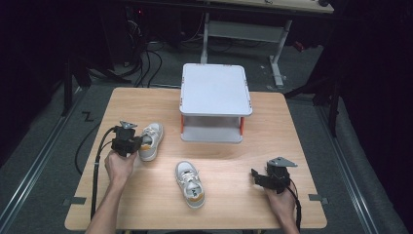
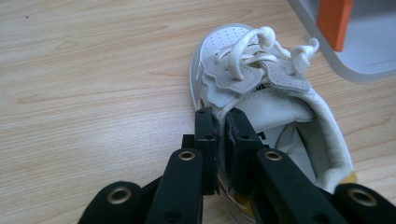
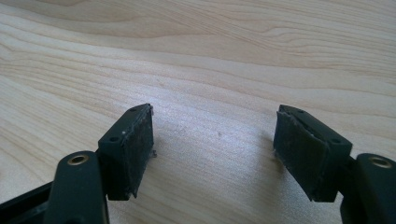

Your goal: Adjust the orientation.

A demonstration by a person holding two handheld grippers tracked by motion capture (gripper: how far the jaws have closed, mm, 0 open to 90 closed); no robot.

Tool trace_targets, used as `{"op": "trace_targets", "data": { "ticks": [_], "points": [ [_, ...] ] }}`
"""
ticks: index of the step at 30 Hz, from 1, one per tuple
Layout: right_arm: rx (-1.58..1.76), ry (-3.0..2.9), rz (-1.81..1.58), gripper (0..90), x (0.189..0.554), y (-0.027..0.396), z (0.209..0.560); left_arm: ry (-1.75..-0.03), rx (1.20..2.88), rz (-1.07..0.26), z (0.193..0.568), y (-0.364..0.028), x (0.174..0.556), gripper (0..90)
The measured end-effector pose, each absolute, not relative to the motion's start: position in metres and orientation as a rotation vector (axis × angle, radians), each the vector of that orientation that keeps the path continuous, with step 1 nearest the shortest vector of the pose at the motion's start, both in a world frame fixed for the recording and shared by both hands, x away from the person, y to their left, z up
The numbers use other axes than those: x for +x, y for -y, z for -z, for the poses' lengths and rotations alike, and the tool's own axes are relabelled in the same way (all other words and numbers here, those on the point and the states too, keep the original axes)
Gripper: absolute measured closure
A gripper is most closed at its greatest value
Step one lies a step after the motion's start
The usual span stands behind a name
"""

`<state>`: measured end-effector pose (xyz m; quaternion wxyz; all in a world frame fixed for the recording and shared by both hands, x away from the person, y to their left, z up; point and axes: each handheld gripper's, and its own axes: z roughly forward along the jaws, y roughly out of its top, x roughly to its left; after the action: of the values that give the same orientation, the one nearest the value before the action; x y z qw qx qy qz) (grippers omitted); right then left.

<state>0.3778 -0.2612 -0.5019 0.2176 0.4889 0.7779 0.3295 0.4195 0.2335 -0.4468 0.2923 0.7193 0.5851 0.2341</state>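
Two white sneakers with tan heels are on the wooden table. One sneaker (image 1: pixel 150 140) (image 2: pixel 261 93) lies at the left, toe pointing away; my left gripper (image 1: pixel 127 141) (image 2: pixel 220 122) is shut on the near side wall of its collar, one jaw inside the shoe and one outside. The other sneaker (image 1: pixel 190 184) lies in the middle near the front edge, untouched. My right gripper (image 1: pixel 255 176) (image 3: pixel 214 149) hovers low over bare table at the front right, open, with nothing between its fingers.
A white two-level shelf (image 1: pixel 215 90) with orange posts (image 2: pixel 334 21) stands at the back middle of the table (image 1: pixel 234 161), just right of the held sneaker. Table edges lie close behind both hands. A desk frame and cables sit on the floor beyond.
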Motion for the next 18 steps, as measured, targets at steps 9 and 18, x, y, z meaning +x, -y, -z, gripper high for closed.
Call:
{"op": "trace_targets", "data": {
  "ticks": [9,18],
  "points": [
    [1.354,-2.154,-0.913,28.6,0.378,0.261,0.502,-1.509,1.918,-0.620,0.440,-0.228,0.411,84.6],
    [1.353,-2.154,-0.913,28.6,0.378,0.261,0.502,-1.446,1.918,-0.603,0.429,-0.217,0.400,84.6]
  ]
}}
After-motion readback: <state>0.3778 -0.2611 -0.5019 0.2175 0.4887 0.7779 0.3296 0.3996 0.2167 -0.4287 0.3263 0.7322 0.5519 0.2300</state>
